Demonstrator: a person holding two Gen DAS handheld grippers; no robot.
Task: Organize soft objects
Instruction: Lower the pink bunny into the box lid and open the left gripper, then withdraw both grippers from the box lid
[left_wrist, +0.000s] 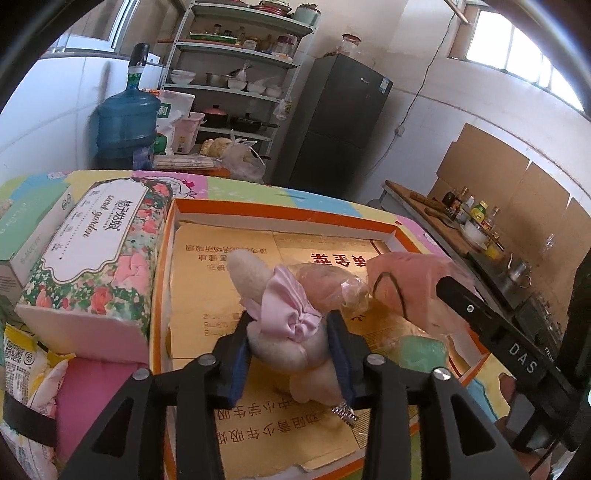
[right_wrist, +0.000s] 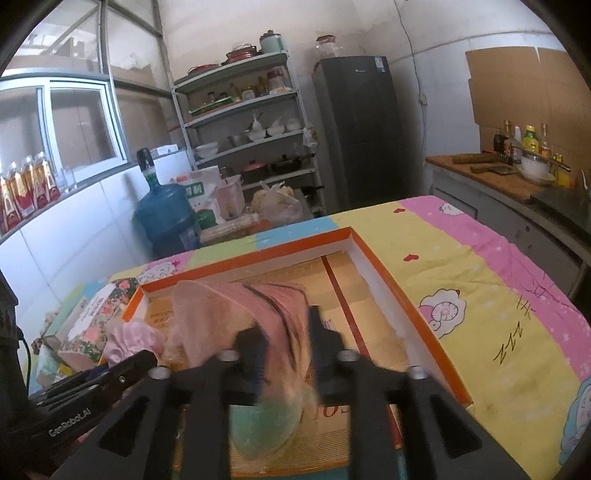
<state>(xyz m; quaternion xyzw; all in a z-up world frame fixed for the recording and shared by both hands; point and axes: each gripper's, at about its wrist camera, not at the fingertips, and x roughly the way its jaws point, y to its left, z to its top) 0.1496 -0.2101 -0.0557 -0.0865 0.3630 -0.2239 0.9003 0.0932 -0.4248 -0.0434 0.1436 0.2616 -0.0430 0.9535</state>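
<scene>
while the left gripper (left_wrist: 288, 332) cradles the plush toy (left_wrist: 284, 328) and the right gripper (right_wrist: 284, 332) straddles the pink pouch (right_wrist: 258, 306) half-wide, both already sit in the tray (left_wrist: 280, 216); tissue packs (left_wrist: 92, 251) remain outside.

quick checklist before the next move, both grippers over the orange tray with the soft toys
1. Plush toy with pink bow over the orange tray: ok, it is inside the rim.
2. Left gripper released: cannot tell, its fingers sit at the plush's sides; pressing or not is unclear.
3. Right gripper released: cannot tell, the pink bagged item lies between its fingers, blurred.
4. Pink bagged item inside tray: ok.
5. Green soft item clear of the grippers: not ok, it lies right under the right gripper.
6. Floral tissue pack out of the tray: ok, beside its left wall.
</scene>
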